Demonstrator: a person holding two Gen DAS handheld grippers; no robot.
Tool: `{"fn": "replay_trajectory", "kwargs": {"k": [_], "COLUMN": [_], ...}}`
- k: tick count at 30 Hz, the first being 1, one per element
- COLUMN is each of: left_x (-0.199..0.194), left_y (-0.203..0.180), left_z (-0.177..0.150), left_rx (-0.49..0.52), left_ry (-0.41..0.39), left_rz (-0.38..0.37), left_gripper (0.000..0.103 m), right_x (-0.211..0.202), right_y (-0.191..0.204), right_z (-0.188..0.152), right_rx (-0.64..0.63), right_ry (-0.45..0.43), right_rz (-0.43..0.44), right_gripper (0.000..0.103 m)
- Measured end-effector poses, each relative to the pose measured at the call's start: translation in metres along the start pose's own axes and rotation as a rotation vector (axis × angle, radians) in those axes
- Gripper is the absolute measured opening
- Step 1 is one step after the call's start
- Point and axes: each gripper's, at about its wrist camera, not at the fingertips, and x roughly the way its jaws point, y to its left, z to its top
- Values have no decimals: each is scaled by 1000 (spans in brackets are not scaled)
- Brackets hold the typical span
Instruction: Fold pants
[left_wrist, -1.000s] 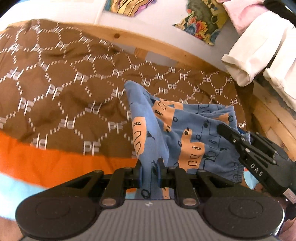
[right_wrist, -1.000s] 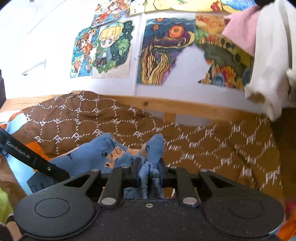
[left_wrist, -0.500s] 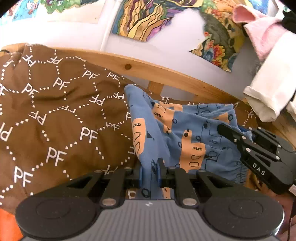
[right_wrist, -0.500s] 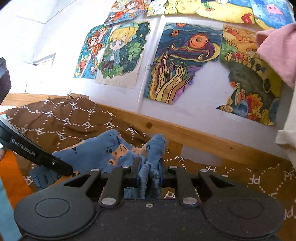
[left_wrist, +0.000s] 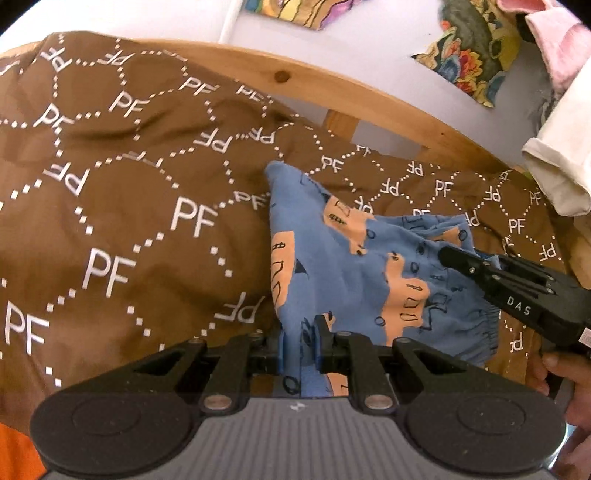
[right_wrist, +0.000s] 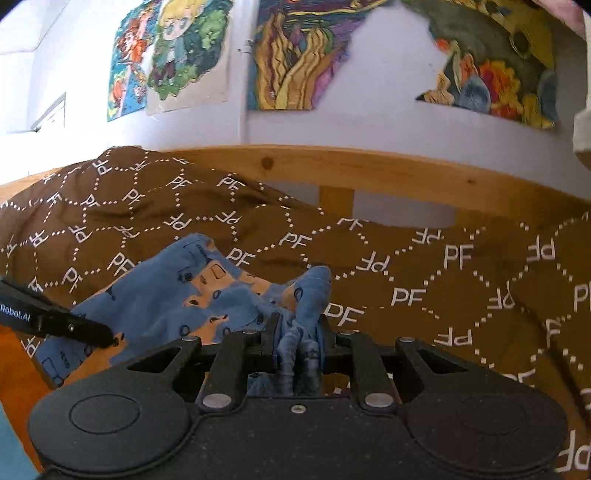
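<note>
Each tool pinches an edge of the pants (left_wrist: 354, 266): the left tool (left_wrist: 298, 341) a flat fold, the right tool (right_wrist: 297, 341) a bunched one. The pants hang between and ahead of them over the bed (left_wrist: 122, 206). The fold looks mid-carry; next, both should lower together and lay the cloth flat.

The brown bedspread (left_wrist: 110, 206) carries the white letters "PF" repeated all over, one pair inside each dotted hexagon, some upside down or mirrored. The right tongs (left_wrist: 448, 256) bear "DAS" in white on their black body. The left tongs (right_wrist: 105, 338) show "Robot.AI", its beginning cut off at the picture's edge.
</note>
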Motion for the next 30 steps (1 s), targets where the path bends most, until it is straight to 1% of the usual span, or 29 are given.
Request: {"fn": "replay_trajectory", "kwargs": {"k": [3,6,8,9,10,11,12,13,14,15,16,17,18,19,20,22,25,27,29,30], "left_x": [1,2,4,5,5,6,7,7,7,6,6,4,3,0,-3,-13,-30,-40,-50,-55], "left_y": [1,0,0,0,1,2,3,4,4,4,4,3,2,-1,-3,-8,-20,-28,-36,-39], "left_z": [0,0,0,0,0,0,0,-1,-1,-2,-2,-3,-3,-4,-4,-5,-4,-3,-1,-1], "left_rx": [8,18,21,20,17,15,10,4,-3,-9,-12,-13,-13,-12,-11,-10,-11,-13,-12,-6], "left_ry": [7,18,27,29,30,30,29,29,26,24,22,21,21,22,16,-16,-86,-130,-168,-183], "left_rz": [4,24,48,58,68,75,83,90,96,106,112,124,139,160,174,198,229,242,247,248], "left_gripper": [17,20,25,29,34,36,41,44,46,51,55,57,63,69,73,93,101,103,103,103], "right_x": [3,4,4,4,5,5,5,5,5,4,3,1,-2,-5,-10,-21,-41,-54,-68,-74], "right_y": [-1,-2,-4,-4,-4,-4,-4,-4,-3,-2,-1,-1,-1,-1,-1,-1,2,5,9,11], "right_z": [-3,-5,-5,-6,-7,-8,-9,-10,-10,-10,-10,-10,-9,-9,-8,-7,-6,-5,-2,-1], "right_rx": [7,19,28,31,30,27,25,24,22,18,11,8,8,10,12,16,20,19,14,13], "right_ry": [5,8,10,11,16,21,23,24,23,23,18,11,4,-2,-9,-36,-87,-120,-152,-168], "right_rz": [-4,-12,-17,-27,-37,-45,-52,-57,-70,-88,-108,-122,-132,-141,-149,-157,-172,-185,-192,-196], "right_gripper": [20,22,25,26,30,32,33,37,44,49,59,64,66,71,78,83,97,99,102,102]}}
